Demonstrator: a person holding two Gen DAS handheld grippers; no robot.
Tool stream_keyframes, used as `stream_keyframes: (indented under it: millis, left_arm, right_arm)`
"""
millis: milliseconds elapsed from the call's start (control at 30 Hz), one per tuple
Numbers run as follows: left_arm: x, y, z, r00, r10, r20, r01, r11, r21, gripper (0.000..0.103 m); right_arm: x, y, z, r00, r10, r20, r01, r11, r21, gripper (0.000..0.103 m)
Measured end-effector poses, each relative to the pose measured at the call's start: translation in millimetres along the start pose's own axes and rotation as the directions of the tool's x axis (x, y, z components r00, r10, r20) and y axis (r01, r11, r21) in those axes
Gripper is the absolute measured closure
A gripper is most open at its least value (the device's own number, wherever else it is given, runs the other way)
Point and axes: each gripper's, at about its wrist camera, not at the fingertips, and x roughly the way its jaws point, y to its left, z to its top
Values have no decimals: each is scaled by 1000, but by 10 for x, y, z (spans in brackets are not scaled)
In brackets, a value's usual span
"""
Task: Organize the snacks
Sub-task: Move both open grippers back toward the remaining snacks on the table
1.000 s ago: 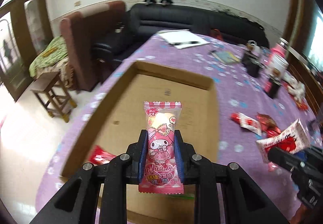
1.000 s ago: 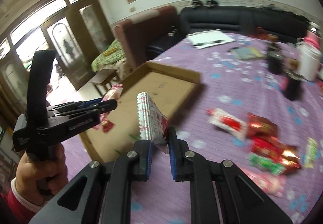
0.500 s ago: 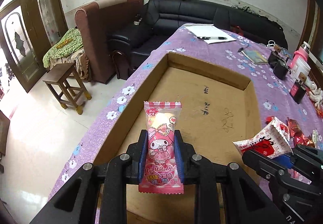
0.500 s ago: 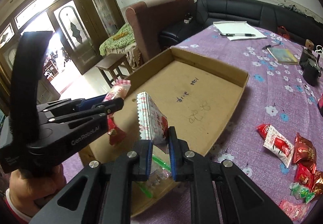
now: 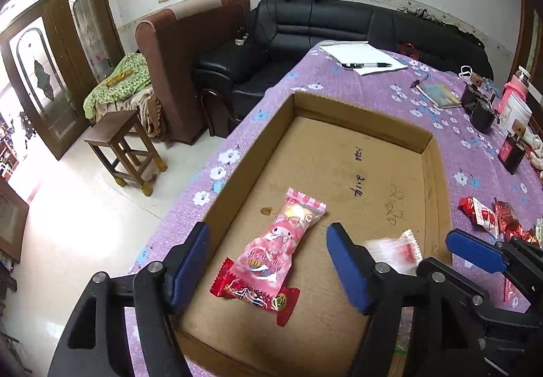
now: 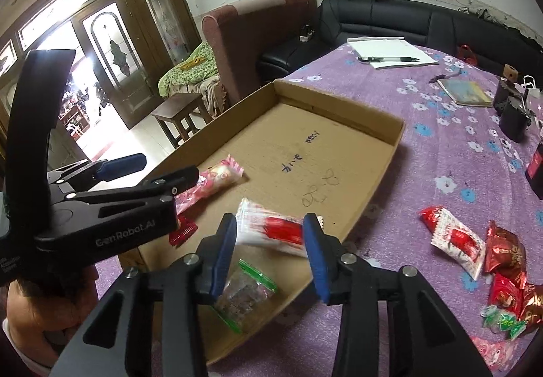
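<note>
**Left wrist view.** The left gripper (image 5: 268, 261) hangs over the near end of the cardboard tray (image 5: 428, 139), its jaws opening and already well apart. The pink snack packet (image 5: 283, 244) lies on the tray floor between the two blue pads, touched by neither. Its long axis runs from near-left to far-right, its near end lapping over a red wrapper (image 5: 254, 295) that lies crosswise beneath it. At right, the right gripper (image 5: 475, 254) reaches in over the tray's right wall, and a blurred white-and-red packet (image 5: 393, 249) sits just ahead of it.

**Right wrist view.** The right gripper (image 6: 269, 241) has its jaws opening, at a moderate gap. The white-and-red packet (image 6: 275, 229) lies crosswise between the pads, motion-blurred; it appears to be dropping free, though contact with the pads cannot be ruled out. Below it a clear bag with green seals (image 6: 246, 292) rests in the tray's near corner. The left gripper (image 6: 135, 180) stands to the left, over the pink snack packet (image 6: 210, 183).

**Relation governing the next move.** The loose snacks (image 6: 475, 248) still to be sorted lie on the purple tablecloth (image 6: 441, 146), right of the tray. Judged from this, the right gripper is the nearer; the nearest packet's long axis runs obliquely away to the right.
</note>
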Motion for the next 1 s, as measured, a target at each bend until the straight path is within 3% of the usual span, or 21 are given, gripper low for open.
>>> stream_keyframes:
  millis: [100,300,400,667,800,1000]
  left_arm:
    - [-20,-23,7,1000,14,-1,-14,1000,1,11]
    - [-50,-123,-2,1000,12,-3,-12,1000,14,11]
    - [-97,-228,-16,1000,-12,1,12,1000,21,11]
    - [-255,-812,-97,996,-86,6,85,989,122,11]
    - [-311,-1049,-135,993,-115,2,114,982,153,11]
    - [-399,-1336,-212,985,-172,-6,170,965,202,11]
  right_arm:
    - [-126,-46,-27,1000,-2,16,2,1000,9,63]
    - [-441,-235,-158,999,-33,43,31,999,40,63]
    - [-602,-378,-275,997,-54,51,51,996,70,56]
    - [-1004,-888,-631,988,-146,54,135,975,175,52]
    - [-1173,-1082,-783,980,-189,56,174,963,206,40]
    - [-1408,-1299,-1001,968,-244,52,226,945,235,34]
